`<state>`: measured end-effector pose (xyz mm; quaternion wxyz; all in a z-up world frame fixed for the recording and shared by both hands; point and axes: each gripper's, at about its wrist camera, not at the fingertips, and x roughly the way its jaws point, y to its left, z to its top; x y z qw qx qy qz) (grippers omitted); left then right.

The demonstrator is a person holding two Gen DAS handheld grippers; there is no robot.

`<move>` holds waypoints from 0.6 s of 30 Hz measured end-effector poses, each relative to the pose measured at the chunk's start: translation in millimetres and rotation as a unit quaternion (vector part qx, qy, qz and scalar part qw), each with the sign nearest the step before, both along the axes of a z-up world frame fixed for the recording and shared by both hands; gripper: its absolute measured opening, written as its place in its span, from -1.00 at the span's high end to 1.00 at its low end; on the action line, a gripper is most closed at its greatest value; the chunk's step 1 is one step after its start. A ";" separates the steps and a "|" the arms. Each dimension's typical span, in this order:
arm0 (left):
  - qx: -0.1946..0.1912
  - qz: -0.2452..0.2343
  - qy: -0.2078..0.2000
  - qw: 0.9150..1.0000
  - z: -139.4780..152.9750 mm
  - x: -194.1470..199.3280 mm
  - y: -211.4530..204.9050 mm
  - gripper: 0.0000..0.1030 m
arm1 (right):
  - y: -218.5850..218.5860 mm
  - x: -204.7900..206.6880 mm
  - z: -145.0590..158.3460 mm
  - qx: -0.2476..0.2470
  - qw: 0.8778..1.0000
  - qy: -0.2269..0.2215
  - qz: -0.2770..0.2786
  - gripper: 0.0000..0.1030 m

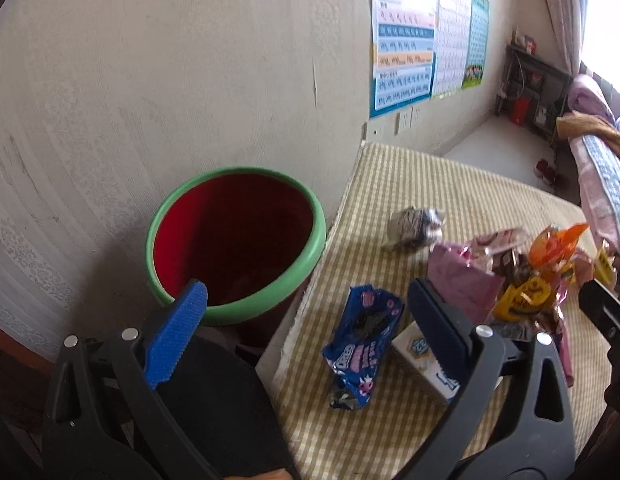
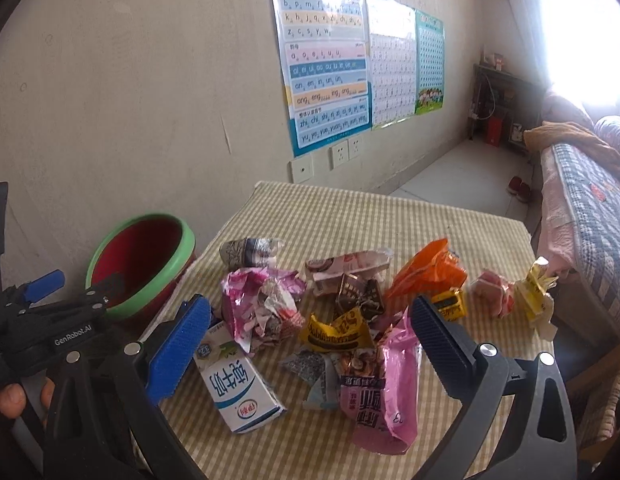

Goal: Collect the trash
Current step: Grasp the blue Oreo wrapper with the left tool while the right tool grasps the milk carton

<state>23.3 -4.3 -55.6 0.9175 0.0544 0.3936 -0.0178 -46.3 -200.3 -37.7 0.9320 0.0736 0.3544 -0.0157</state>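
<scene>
A red bin with a green rim [image 1: 233, 240] stands left of the table; it also shows in the right wrist view [image 2: 143, 264]. My left gripper [image 1: 305, 304] is open and empty, above the bin's near rim and the table's left edge, over a blue Oreo wrapper [image 1: 360, 344]. My right gripper [image 2: 310, 320] is open and empty above a pile of wrappers: a milk carton [image 2: 237, 392], a crumpled pink wrapper [image 2: 261, 304], a yellow wrapper [image 2: 334, 332], a pink bag [image 2: 386, 392] and an orange wrapper [image 2: 430, 268].
The table has a yellow checked cloth [image 2: 350, 216]. A wall with posters [image 2: 326, 64] is behind it. A bed with quilts [image 2: 590, 200] stands to the right. The left gripper shows at the left of the right wrist view [image 2: 45, 304].
</scene>
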 end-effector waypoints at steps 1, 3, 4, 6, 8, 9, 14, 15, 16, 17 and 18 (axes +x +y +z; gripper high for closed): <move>-0.002 -0.002 0.015 1.000 -6.4 1.7 -1.5 -0.90 | 2.1 1.3 -5.0 0.001 1.000 0.008 0.009 -0.87; 0.004 0.003 0.053 0.999 -20.8 8.1 -4.0 -0.90 | 6.7 3.1 -14.3 0.004 0.999 0.024 0.030 -0.80; 0.008 0.003 0.071 0.997 -28.3 11.6 -4.9 -0.90 | 8.8 3.6 -19.5 0.011 0.998 0.031 0.045 -0.72; -0.002 0.002 0.103 0.995 -42.7 15.7 -2.3 -0.90 | 13.0 5.3 -30.3 0.029 0.996 0.049 0.073 -0.63; -0.006 0.009 0.127 0.992 -53.5 18.2 0.8 -0.90 | 16.5 7.1 -41.9 0.049 0.992 0.072 0.095 -0.48; -0.010 0.010 0.138 0.990 -58.0 19.5 2.5 -0.88 | 17.7 7.5 -47.5 0.061 0.989 0.084 0.106 -0.44; -0.018 0.017 0.185 0.982 -77.7 24.4 7.2 -0.65 | 30.7 8.8 -68.3 0.080 0.978 0.123 0.151 -0.34; -0.018 0.018 0.197 0.980 -80.4 25.0 7.5 -0.62 | 33.4 9.0 -72.2 0.078 0.976 0.130 0.158 -0.34; -0.011 0.019 0.201 0.979 -83.1 25.6 7.1 -0.60 | 36.1 9.0 -76.3 0.077 0.974 0.136 0.165 -0.34; -0.006 0.017 0.202 0.979 -83.8 24.9 5.4 -0.60 | 38.8 8.4 -80.0 0.076 0.972 0.141 0.169 -0.34; -0.004 0.011 0.205 0.979 -84.8 24.3 3.0 -0.60 | 40.9 7.9 -83.6 0.074 0.971 0.146 0.172 -0.34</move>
